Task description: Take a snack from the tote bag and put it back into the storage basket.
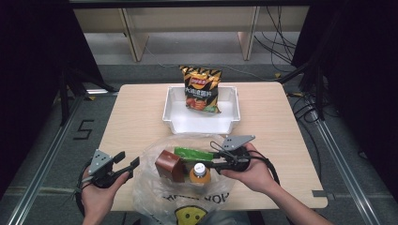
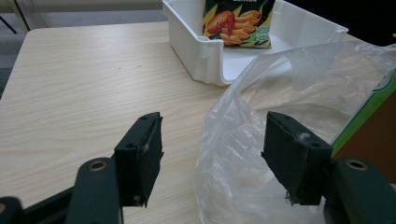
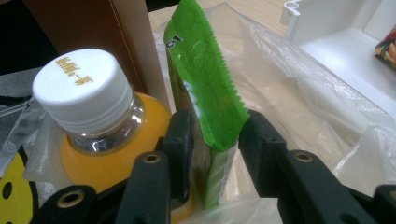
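Half the green packet [image 3: 208,88] hides between right claw [image 3: 212,140] jaws.

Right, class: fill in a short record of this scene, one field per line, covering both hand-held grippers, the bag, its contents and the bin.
Left hand-held gripper: open, jaws either side of the plastic bag's rim
Right hand-held gripper: jaws around the green packet; whether they press it is unclear
Plastic bag: clear, on the table's near edge
In bag: brown box, orange drink bottle with white cap, green packet
White bin: beyond the bag, holds a chip bag
Table: light wood
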